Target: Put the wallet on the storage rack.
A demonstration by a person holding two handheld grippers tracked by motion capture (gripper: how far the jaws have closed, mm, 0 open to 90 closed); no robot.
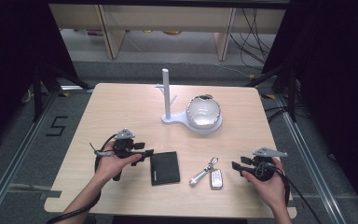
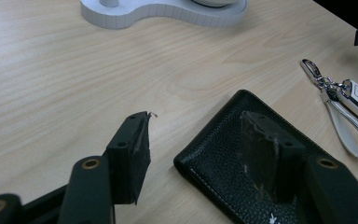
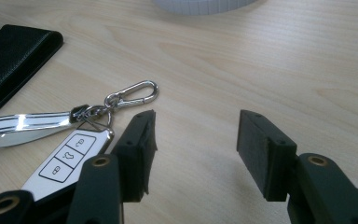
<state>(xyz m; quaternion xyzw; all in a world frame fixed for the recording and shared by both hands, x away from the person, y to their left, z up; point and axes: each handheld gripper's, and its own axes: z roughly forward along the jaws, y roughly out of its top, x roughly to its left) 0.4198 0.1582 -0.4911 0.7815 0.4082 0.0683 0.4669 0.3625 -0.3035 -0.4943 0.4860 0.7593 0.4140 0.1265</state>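
Two tools apart, nothing clamped | left tool [image 2: 196, 149] jaws wide, one over black wallet [image 2: 223, 163] edge, wallet flat on counter [image 1: 121, 107] | right tool [image 3: 193, 149] jaws wide just beside car key fob [image 3: 70, 156] with clip [image 3: 133, 95], not touching

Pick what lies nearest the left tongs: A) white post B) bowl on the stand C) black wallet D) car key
C: the left tongs stand open right at the wallet; in the left gripper view one jaw is over its edge, while the key lies farther right and the bowl at the back.
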